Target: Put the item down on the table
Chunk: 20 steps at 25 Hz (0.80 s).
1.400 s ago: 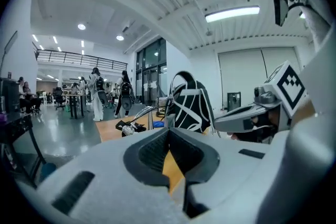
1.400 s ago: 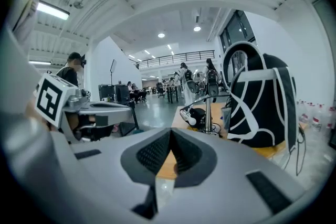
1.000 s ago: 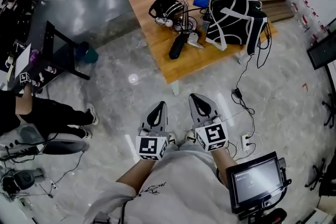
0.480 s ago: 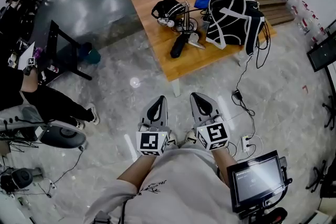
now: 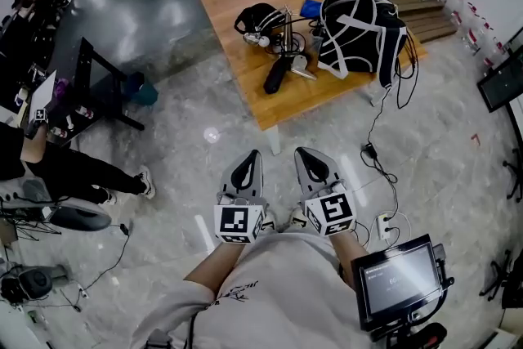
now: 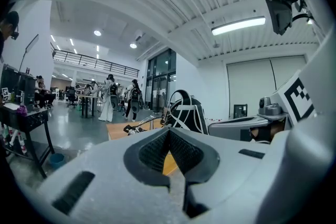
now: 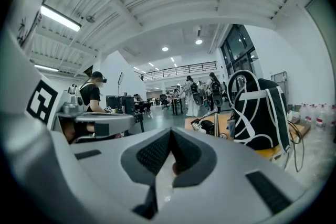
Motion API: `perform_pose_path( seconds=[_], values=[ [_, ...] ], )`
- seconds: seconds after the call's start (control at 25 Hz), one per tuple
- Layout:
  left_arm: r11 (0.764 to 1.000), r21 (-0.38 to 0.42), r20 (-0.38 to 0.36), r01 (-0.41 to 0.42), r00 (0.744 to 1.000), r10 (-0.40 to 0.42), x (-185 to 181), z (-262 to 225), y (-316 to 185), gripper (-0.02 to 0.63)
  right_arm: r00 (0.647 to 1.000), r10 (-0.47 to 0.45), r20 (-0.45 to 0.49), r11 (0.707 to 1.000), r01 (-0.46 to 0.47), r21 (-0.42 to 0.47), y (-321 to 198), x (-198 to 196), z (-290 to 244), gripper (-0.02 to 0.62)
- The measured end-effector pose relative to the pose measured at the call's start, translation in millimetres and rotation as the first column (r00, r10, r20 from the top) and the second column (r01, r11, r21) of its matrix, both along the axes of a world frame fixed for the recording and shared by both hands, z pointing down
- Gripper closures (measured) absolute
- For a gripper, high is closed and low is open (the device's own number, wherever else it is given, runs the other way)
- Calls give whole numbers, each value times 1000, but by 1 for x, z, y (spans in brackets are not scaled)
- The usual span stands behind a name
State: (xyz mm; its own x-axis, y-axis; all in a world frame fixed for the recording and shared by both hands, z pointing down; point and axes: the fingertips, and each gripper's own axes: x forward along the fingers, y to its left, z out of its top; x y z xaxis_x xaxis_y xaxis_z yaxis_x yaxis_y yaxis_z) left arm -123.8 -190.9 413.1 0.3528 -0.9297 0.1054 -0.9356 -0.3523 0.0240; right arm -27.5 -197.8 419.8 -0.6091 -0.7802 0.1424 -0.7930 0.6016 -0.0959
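Observation:
Both grippers are held side by side close to my body, over the marble floor, well short of the wooden table. My left gripper is shut with nothing between its jaws; in the left gripper view its tips meet. My right gripper is likewise shut and empty, with its tips together. On the table lie a black backpack with white stripes, black headphones, a black cylinder and a blue item.
A screen on a stand is at my lower right. A power strip and cables lie on the floor to the right. A black stand, a teal bucket and a seated person's legs are to the left.
Both grippers stay where they were, shut and empty. The person at the left has drawn their legs in a little, and my view has shifted slightly.

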Motion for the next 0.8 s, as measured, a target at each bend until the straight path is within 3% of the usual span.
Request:
perform_pose_path(
  seconds=[0.8],
  values=[
    [1000,-1,2,4,1000,-4,2,-5,6,601,999,-33,5,999,33,-4,5,-2,-3,592]
  ],
)
